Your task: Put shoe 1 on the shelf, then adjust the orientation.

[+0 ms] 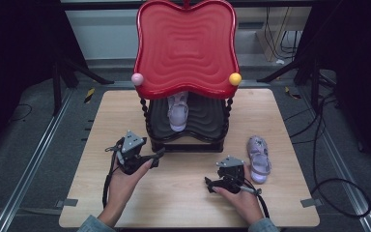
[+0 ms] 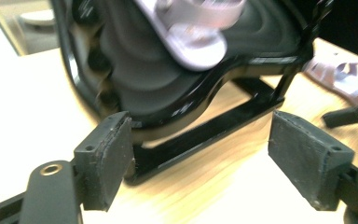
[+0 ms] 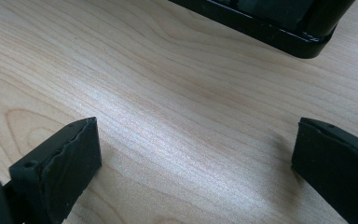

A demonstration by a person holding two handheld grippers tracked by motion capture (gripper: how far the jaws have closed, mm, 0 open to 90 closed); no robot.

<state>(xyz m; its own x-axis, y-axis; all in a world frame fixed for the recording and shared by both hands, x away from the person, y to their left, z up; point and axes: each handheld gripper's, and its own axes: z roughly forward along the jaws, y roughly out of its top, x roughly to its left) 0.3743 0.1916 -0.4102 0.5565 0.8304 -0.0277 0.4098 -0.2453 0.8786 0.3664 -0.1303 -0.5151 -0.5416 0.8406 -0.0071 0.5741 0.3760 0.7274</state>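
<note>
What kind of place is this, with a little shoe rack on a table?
Probably a lab or recording studio, not a home. A person holds a left gripper and right gripper over a bare wooden table; black stand legs flank it and loose cables lie on the grey carpet.

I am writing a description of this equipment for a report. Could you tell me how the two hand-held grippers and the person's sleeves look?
Both the left gripper and the right gripper are black, each with a grey three-cornered plate on top and a black cable trailing back toward the person. Their pads are dark, blocky rubber with worn, ragged edges. The sleeves look like blue denim.
</note>
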